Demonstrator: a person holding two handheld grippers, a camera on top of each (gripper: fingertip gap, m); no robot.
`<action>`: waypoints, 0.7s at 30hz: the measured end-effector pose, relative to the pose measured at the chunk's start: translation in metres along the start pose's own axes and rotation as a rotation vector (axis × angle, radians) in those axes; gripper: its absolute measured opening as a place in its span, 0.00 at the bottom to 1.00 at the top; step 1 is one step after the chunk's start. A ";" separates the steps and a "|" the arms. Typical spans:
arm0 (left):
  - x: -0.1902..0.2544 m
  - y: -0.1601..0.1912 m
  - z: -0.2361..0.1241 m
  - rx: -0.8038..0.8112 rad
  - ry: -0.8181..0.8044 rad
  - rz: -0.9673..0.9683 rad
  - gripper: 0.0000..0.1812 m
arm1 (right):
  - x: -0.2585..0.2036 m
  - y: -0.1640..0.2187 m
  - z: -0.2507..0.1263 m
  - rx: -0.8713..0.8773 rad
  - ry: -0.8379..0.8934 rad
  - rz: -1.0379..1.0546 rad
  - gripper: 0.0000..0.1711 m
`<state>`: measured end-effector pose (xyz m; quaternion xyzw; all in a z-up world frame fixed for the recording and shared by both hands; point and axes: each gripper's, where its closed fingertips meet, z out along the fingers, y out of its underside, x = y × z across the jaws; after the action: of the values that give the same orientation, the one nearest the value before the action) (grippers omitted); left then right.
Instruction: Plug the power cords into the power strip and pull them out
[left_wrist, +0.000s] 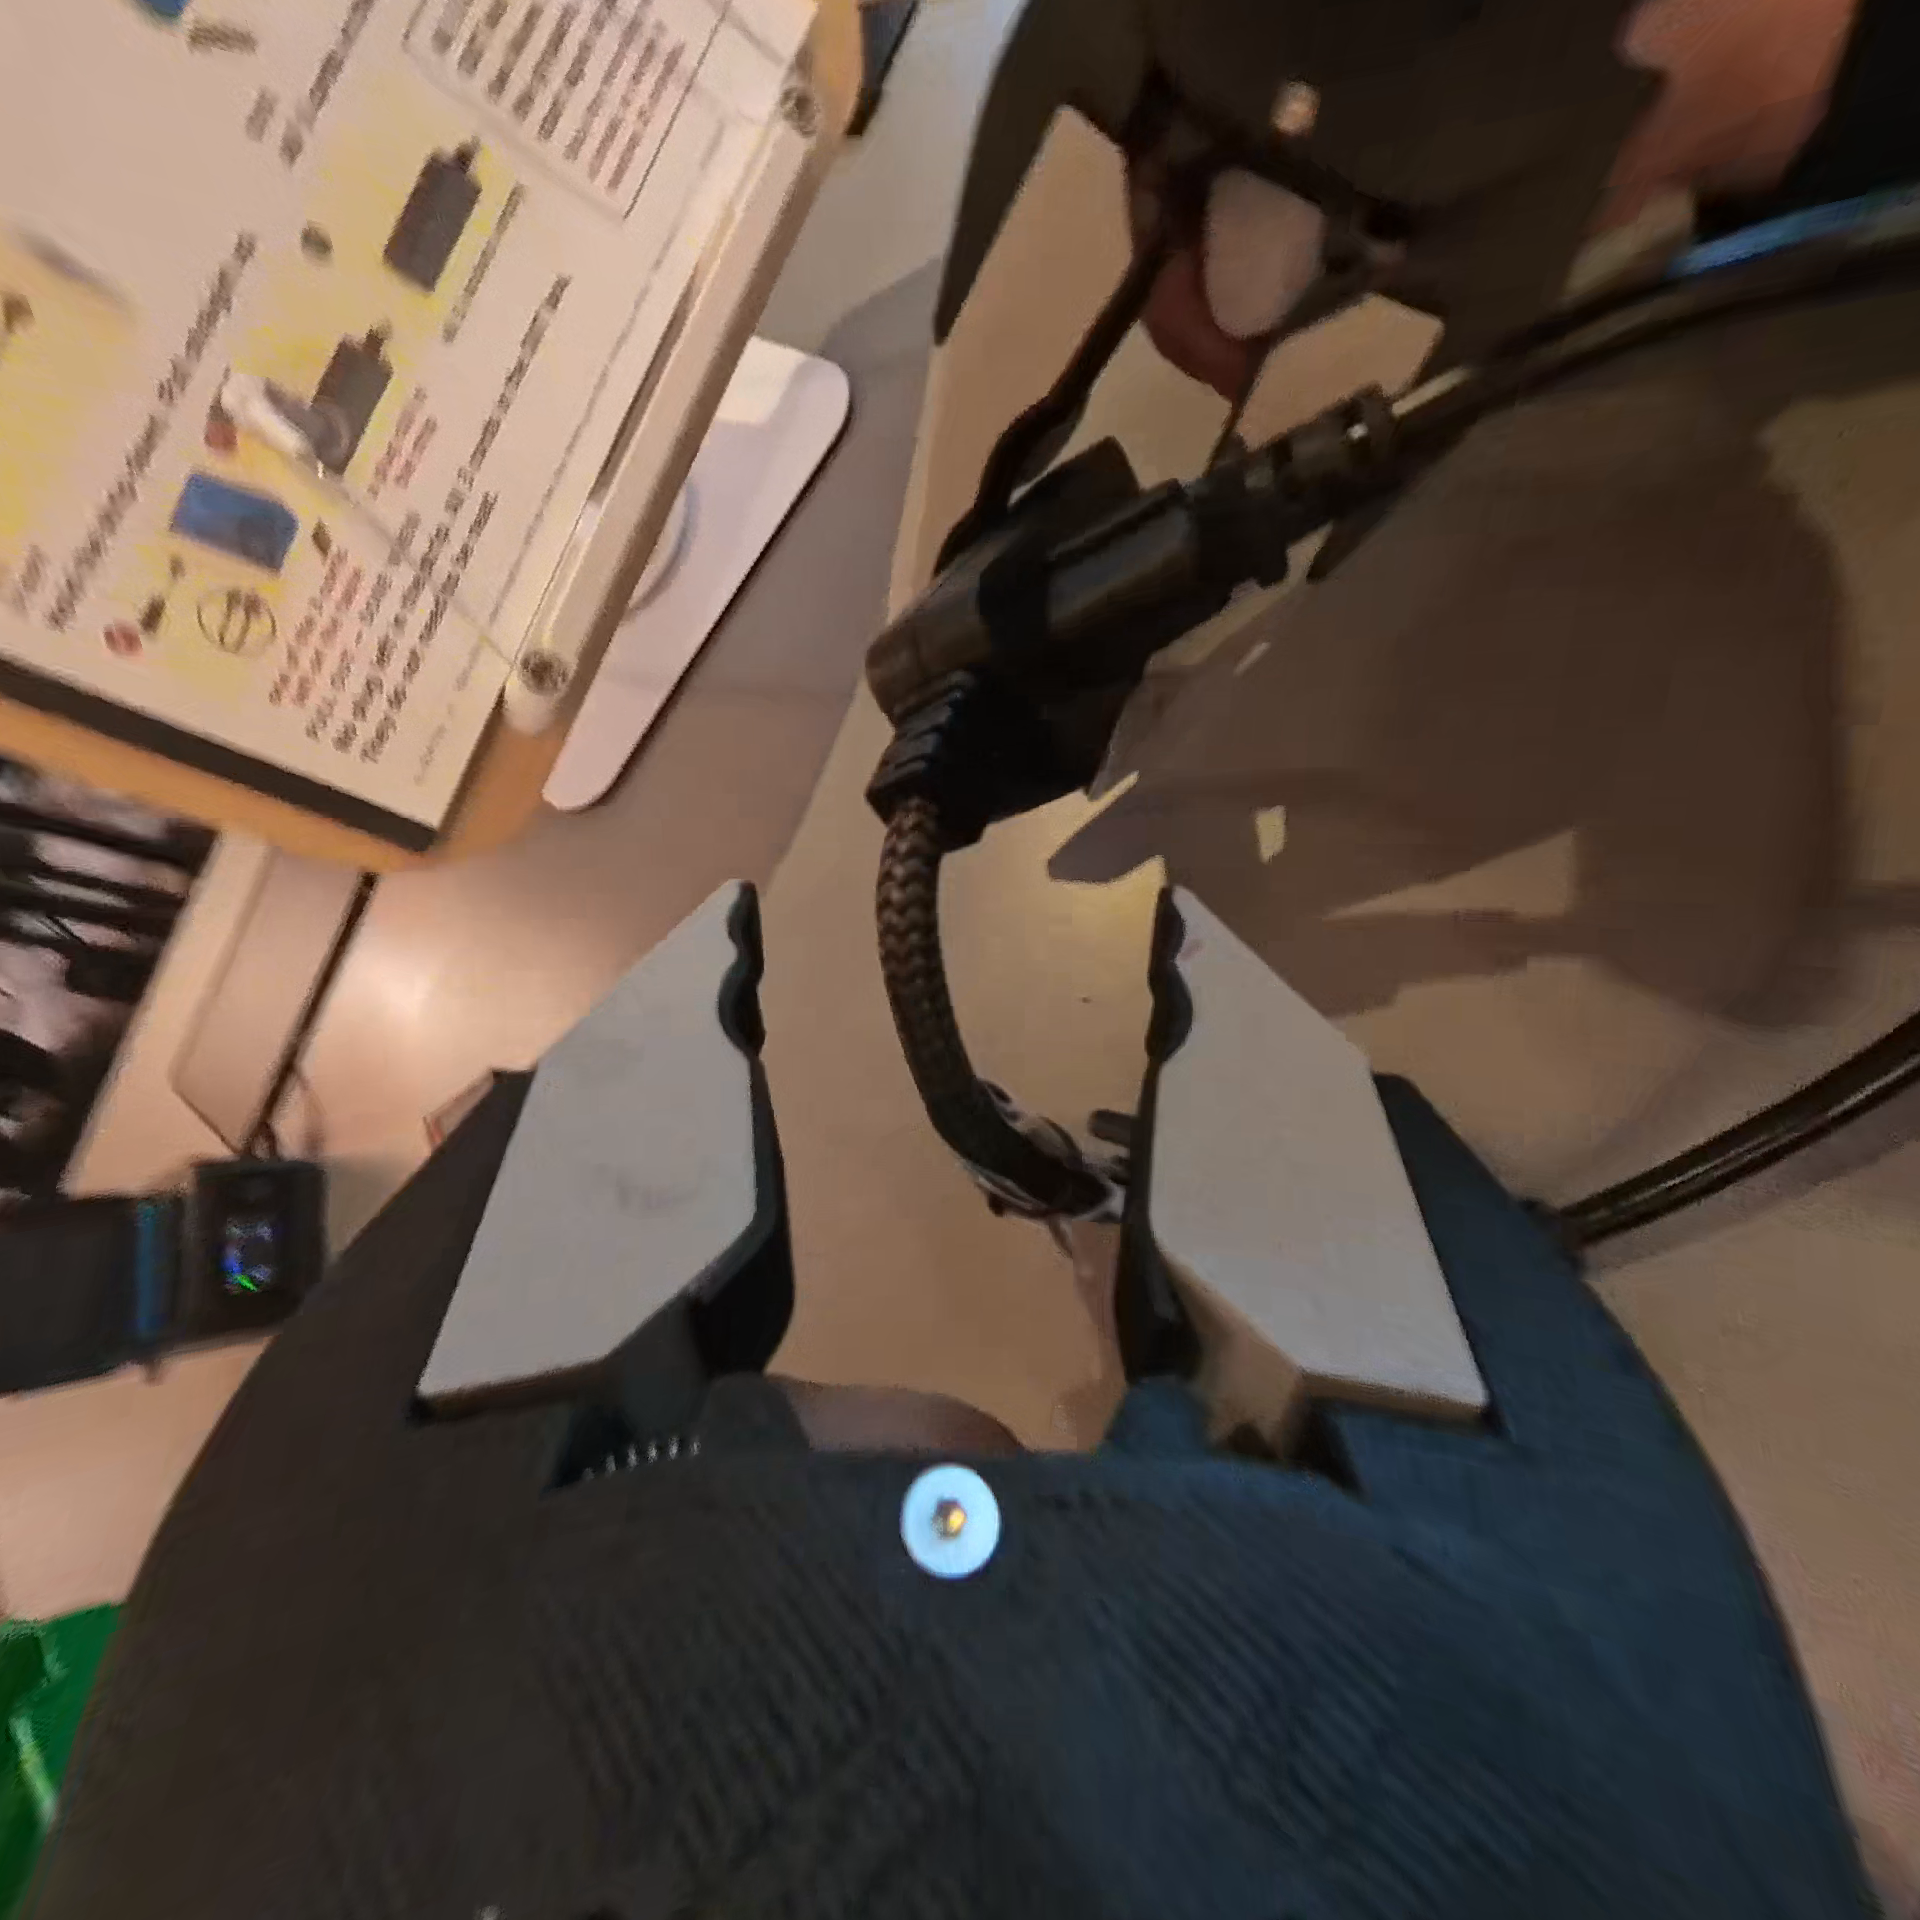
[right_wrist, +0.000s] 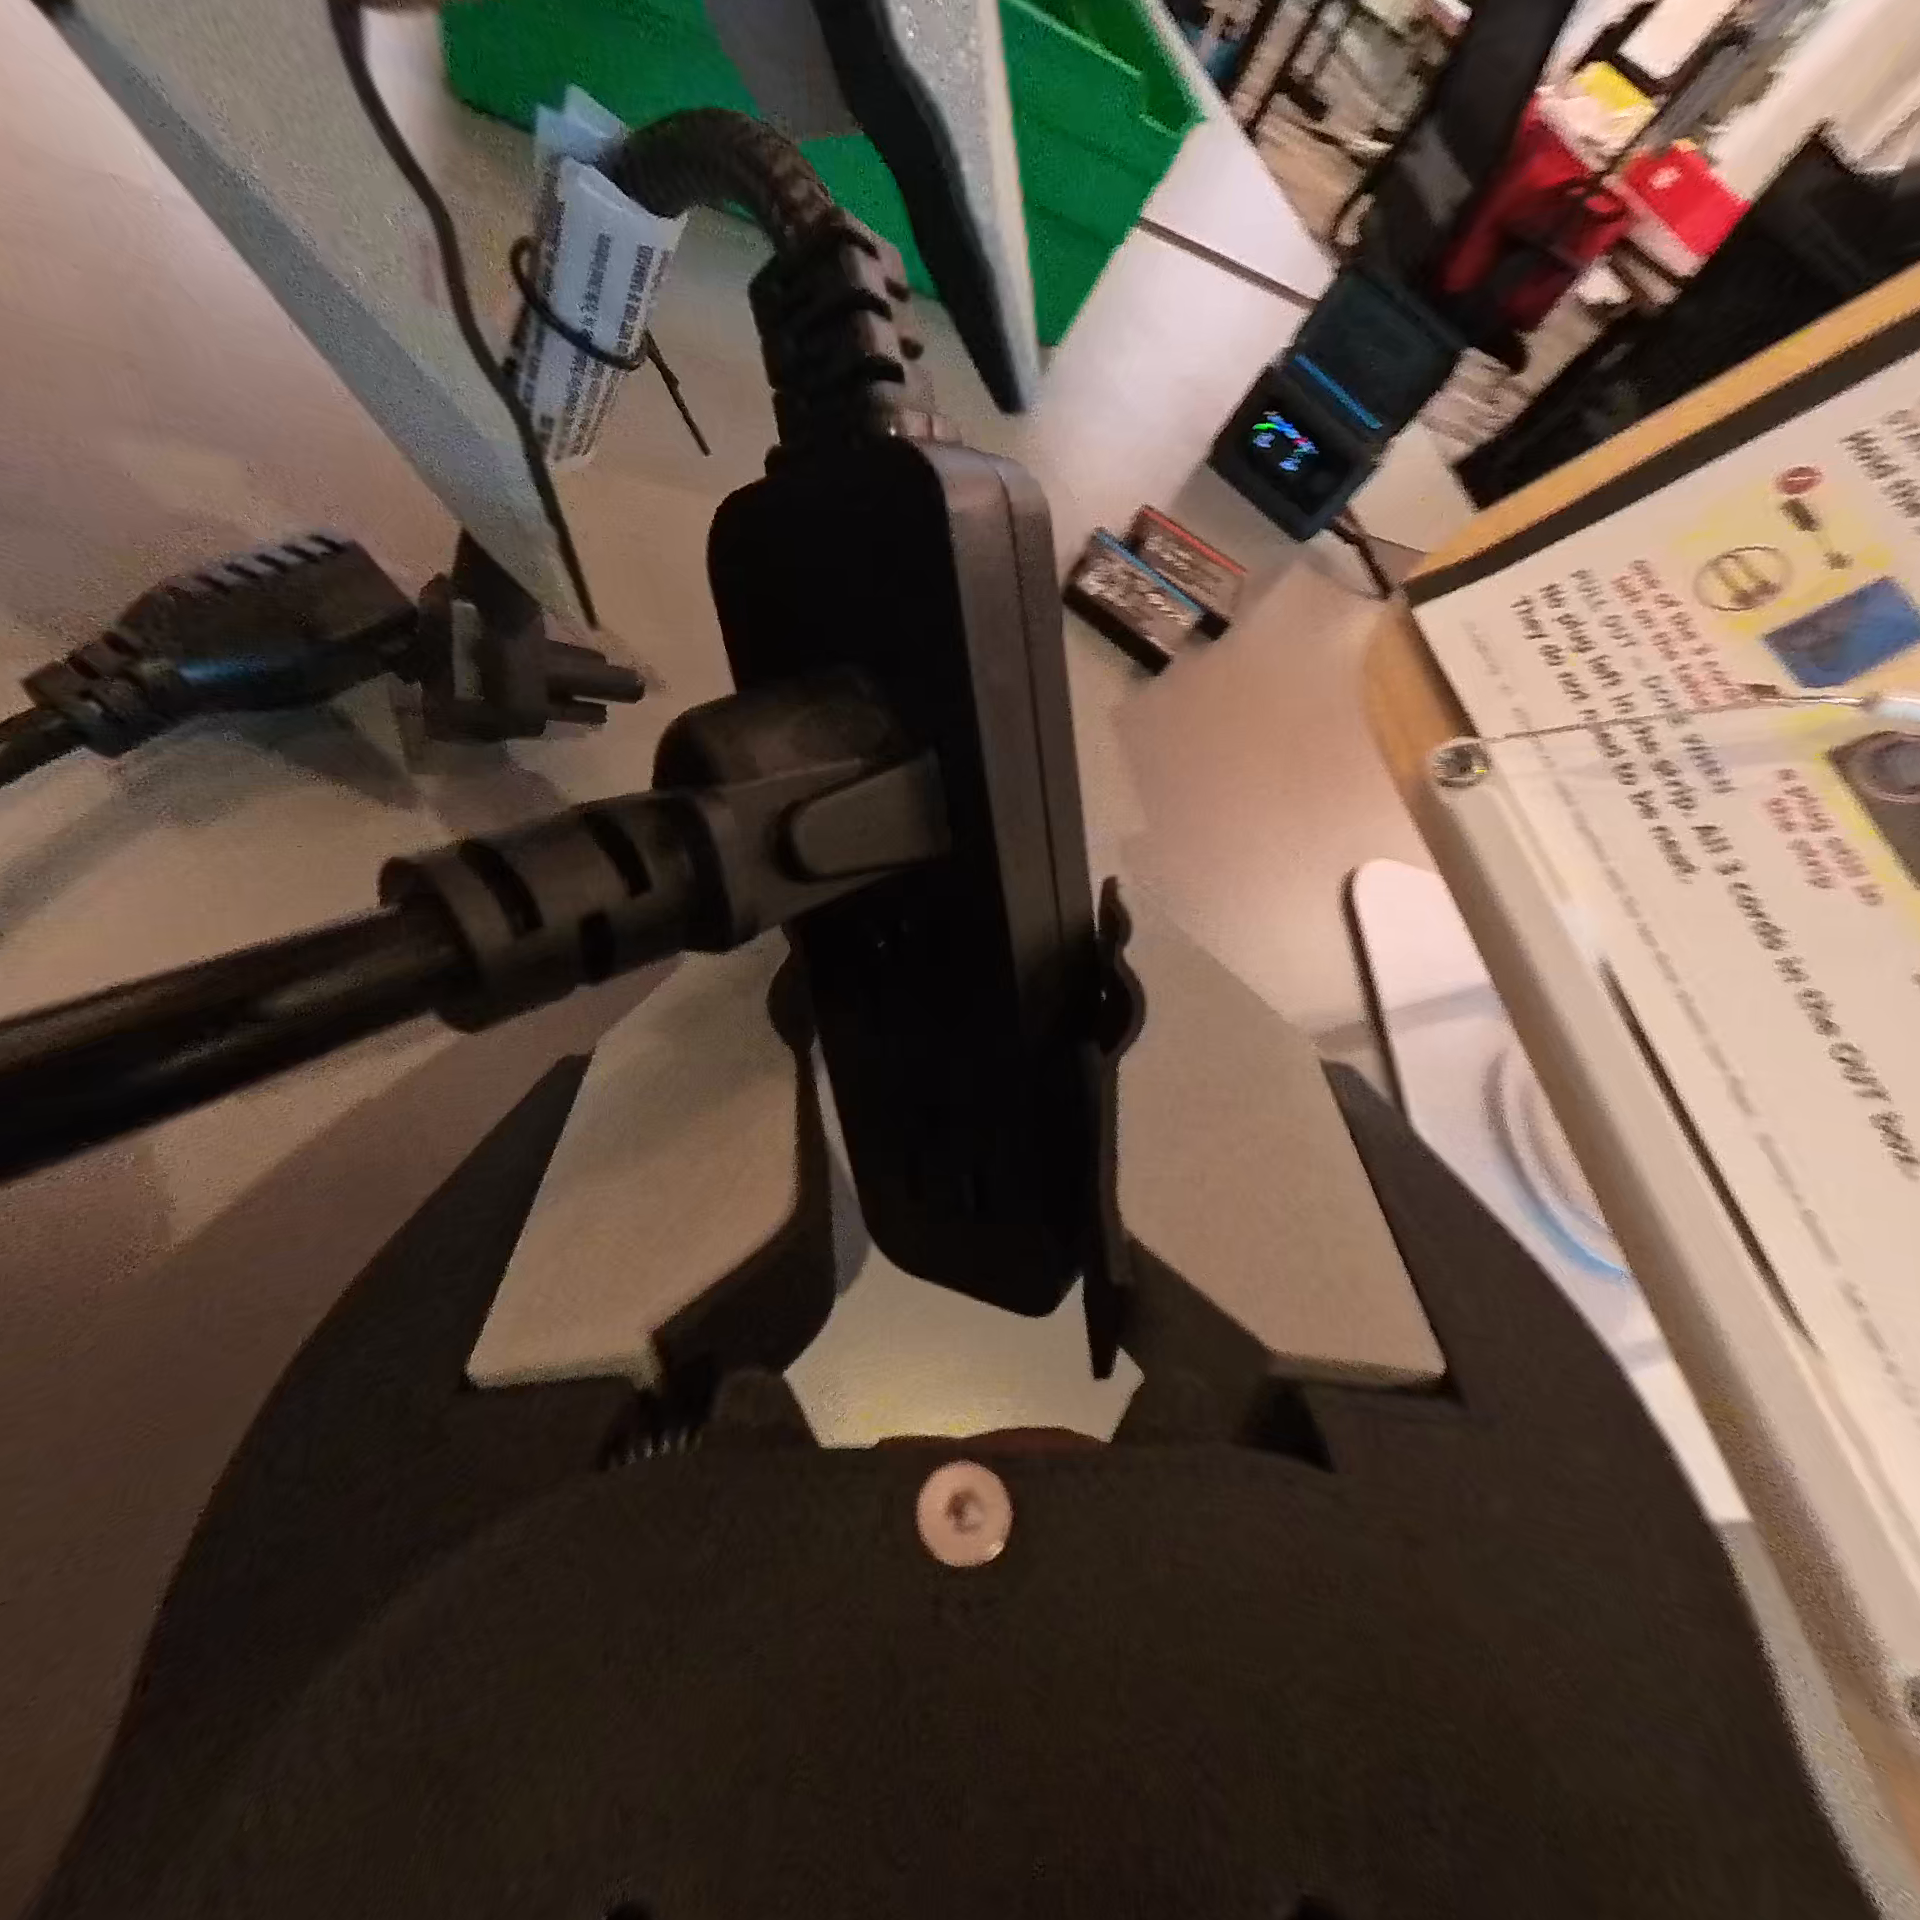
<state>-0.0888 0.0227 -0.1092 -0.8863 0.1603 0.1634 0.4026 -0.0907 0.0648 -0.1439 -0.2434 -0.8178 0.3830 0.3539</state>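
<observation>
My right gripper (right_wrist: 956, 987) is shut on the lower end of a black power strip (right_wrist: 935, 831) and holds it on edge above the table. One black plug (right_wrist: 790, 821) sits in the strip, and its thick cord (right_wrist: 208, 1018) runs off to the left. A second black plug (right_wrist: 312, 644) lies loose on the table. The strip's braided cord (left_wrist: 925, 987) hangs down through the gap of my open left gripper (left_wrist: 956, 935) and is not clamped. The strip (left_wrist: 1039, 603) and the plugged cord (left_wrist: 1299, 457) also show in the left wrist view.
A wood-edged instruction board (left_wrist: 364, 364) (right_wrist: 1714, 831) lies beside the strip with a white pad (left_wrist: 748, 520) under its corner. A small black device with a lit screen (right_wrist: 1309, 436) and a green bin (right_wrist: 1091, 135) stand farther off. A white tag (right_wrist: 592, 312) hangs on the braided cord.
</observation>
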 end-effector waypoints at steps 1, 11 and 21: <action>0.003 -0.003 0.003 0.014 -0.012 0.060 0.39 | -0.005 0.001 -0.001 0.001 -0.040 0.003 0.30; 0.048 -0.040 0.032 0.306 0.194 0.232 0.25 | -0.062 0.017 -0.011 0.015 -0.545 0.203 0.29; 0.043 -0.023 0.028 0.435 0.339 0.072 0.21 | -0.059 0.012 -0.021 0.077 -0.713 0.392 0.26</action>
<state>-0.0452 0.0517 -0.1300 -0.7874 0.2881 -0.0110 0.5448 -0.0357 0.0414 -0.1672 -0.2333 -0.8123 0.5340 -0.0225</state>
